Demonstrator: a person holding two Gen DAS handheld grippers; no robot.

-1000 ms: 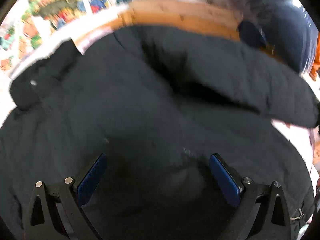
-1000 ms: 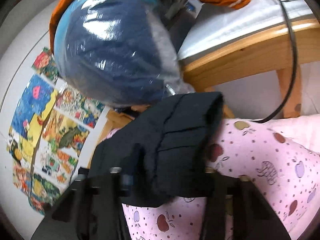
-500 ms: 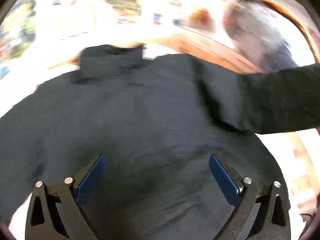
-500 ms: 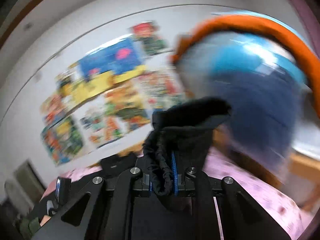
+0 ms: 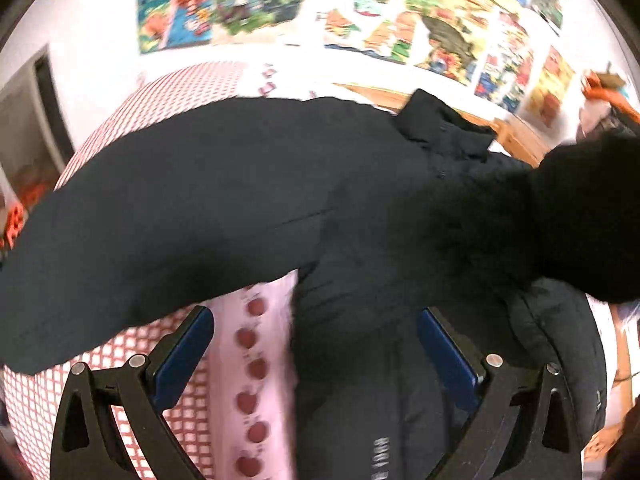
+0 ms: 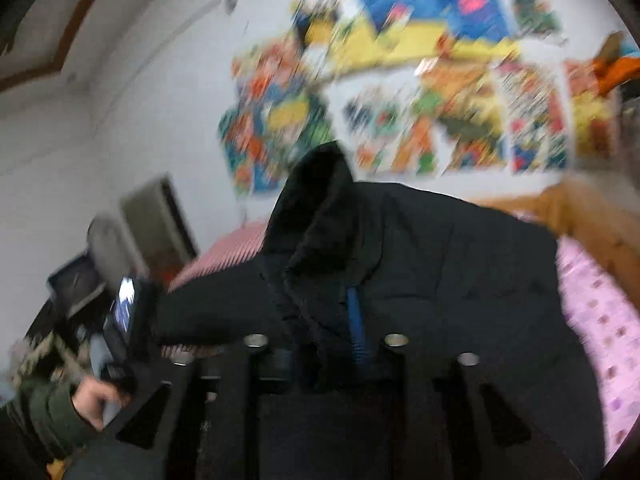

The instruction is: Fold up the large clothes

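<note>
Left gripper [image 5: 316,354] jaws wide, holding nothing. Right gripper [image 6: 324,344] jaws just opening; black jacket [image 6: 420,264] cuff between them, grip unclear.

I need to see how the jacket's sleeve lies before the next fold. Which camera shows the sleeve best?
The left wrist view: the sleeve stretches sharply across the bedding. The right wrist view shows the sleeve small, blurred, beside the raised cuff.

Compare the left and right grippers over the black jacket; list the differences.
The left gripper is wide open, nothing pinched; the right gripper is narrower, a fold of the black jacket between its jaws, which have just been opening. Both blue pads show on the left gripper; cloth hides one on the right gripper. Both have black frames.
</note>
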